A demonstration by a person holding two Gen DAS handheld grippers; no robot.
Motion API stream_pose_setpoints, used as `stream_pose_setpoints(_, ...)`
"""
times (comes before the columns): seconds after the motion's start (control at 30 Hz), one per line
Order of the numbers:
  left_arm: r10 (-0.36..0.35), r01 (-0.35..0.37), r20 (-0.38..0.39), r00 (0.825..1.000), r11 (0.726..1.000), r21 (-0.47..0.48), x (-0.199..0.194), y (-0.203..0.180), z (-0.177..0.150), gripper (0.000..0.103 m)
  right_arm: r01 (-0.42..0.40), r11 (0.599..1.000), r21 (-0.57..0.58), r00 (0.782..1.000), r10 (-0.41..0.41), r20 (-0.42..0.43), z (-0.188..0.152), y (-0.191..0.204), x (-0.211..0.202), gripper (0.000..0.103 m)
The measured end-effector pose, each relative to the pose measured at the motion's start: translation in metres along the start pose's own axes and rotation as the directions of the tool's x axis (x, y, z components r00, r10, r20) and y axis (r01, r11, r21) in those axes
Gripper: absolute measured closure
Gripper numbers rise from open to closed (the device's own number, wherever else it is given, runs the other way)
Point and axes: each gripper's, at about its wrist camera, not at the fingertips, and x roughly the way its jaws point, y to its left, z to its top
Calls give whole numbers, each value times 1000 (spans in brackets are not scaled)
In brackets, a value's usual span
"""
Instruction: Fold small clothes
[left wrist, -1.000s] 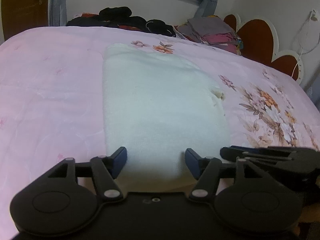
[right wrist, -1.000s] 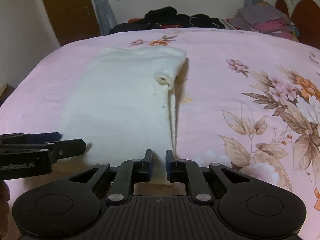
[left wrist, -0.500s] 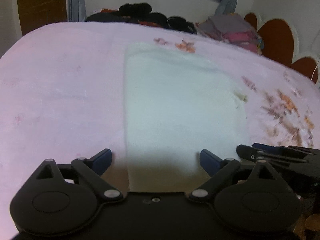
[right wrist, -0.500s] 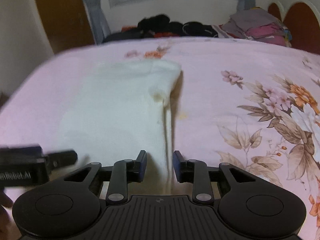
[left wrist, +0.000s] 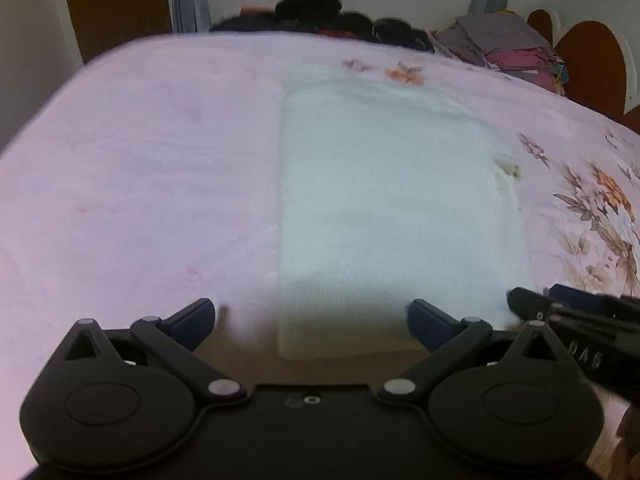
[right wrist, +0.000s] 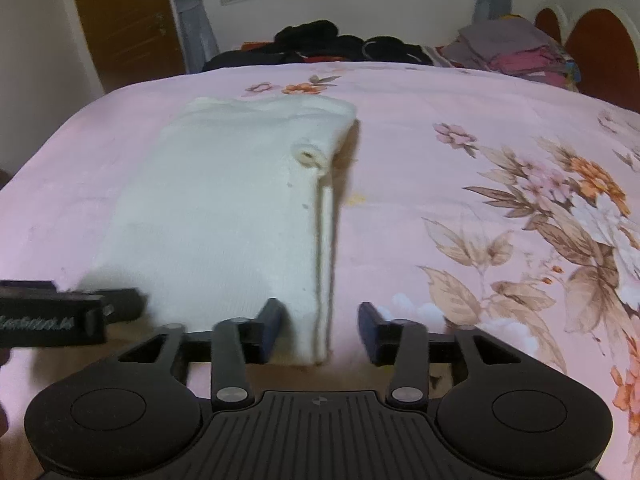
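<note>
A white knitted garment (left wrist: 384,208), folded into a long rectangle, lies flat on the pink bedspread (left wrist: 140,200). My left gripper (left wrist: 312,318) hovers over its near left corner. Its jaws are opening wide and the pads do not touch the cloth between them. In the right wrist view the same garment (right wrist: 224,208) shows a small rolled cuff (right wrist: 308,157) on its right side. My right gripper (right wrist: 320,330) straddles the near right edge. Its jaws are opening too, and the cloth lies loose between them. Each gripper shows at the edge of the other's view.
The bedspread (right wrist: 480,160) has a floral print on the right. Dark clothes (right wrist: 320,44) are heaped at the far edge and a folded stack (right wrist: 516,52) sits at the back right by the headboard (right wrist: 600,48). A wooden door (right wrist: 120,20) stands far left.
Both sets of jaws have spread apart. The right gripper has let go of the garment's right edge, which it pinched before. The left wrist view has swung so the garment sits further right.
</note>
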Motion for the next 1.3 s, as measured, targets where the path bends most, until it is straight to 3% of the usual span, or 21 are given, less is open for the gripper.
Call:
stream_pose_setpoints(0.1, 2, -5, 74, 997, 999, 49, -27, -3, -7, 0, -30, 999, 16, 999, 29, 22, -1, -1, -18, 58)
stream_pose_setpoints(0.23, -12, 8, 141, 990, 999, 32, -71, -5, -20, 0, -70, 997, -15, 996, 71, 58, -8, 0, -52, 57)
stream_pose_setpoints(0.3, 7, -12, 182, 983, 1000, 27, -92, -12, -25, 0, -85, 996, -27, 993, 87, 84, -13, 0, -75, 46)
stream_pose_setpoints(0.37, 35, -45, 239, 970, 998, 36, -119, -19, -36, 0, -98, 994, -44, 988, 103, 114, -19, -1, -100, 25)
stream_pose_setpoints(0.47, 85, -101, 292, 953, 994, 40, -150, -29, -49, 0, -113, 990, -80, 982, 123, 146, -32, -4, -139, 18)
stream_pose_setpoints(0.63, 72, -62, 250, 966, 997, -49, -194, -36, -76, 0, -101, 990, -102, 974, 119, 193, -59, -9, -203, 11)
stream_pose_setpoints(0.9, 82, -65, 256, 963, 995, -75, -251, -44, -108, 0, -78, 991, -112, 941, 110, 320, -96, -15, -294, 0)
stream_pose_setpoints(1.3, 110, -82, 282, 953, 990, -111, -292, -61, -133, 0, -97, 990, -102, 911, 129, 391, -116, -24, -348, 0)
